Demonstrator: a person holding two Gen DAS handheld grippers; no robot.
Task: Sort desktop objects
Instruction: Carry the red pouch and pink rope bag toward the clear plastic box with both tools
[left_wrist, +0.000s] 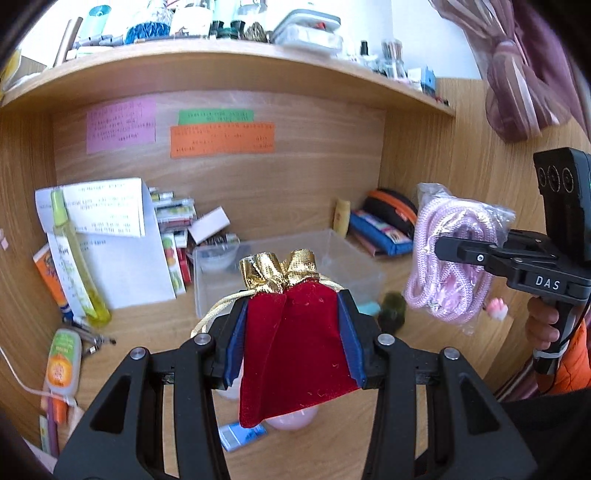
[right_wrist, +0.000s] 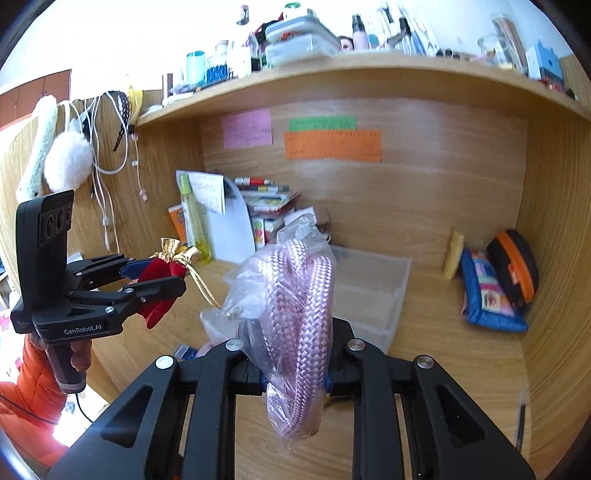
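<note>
Wooden desk (left_wrist: 155, 332) below, left claw (left_wrist: 293, 332) raised, clamping red velvet pouch (left_wrist: 295, 350), right claw (right_wrist: 295, 354) level, pinching bagged pink rope (right_wrist: 295, 314)

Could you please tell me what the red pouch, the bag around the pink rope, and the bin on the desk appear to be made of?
Pouch: seemingly red velvet, matte with a lint-flecked nap, with a shiny gold foil-like fabric top.
Bag: thin clear plastic film, crinkled and glossy.
Rope: braided, sheeny cord, probably synthetic.
Bin: translucent, frosted rigid plastic.
</note>
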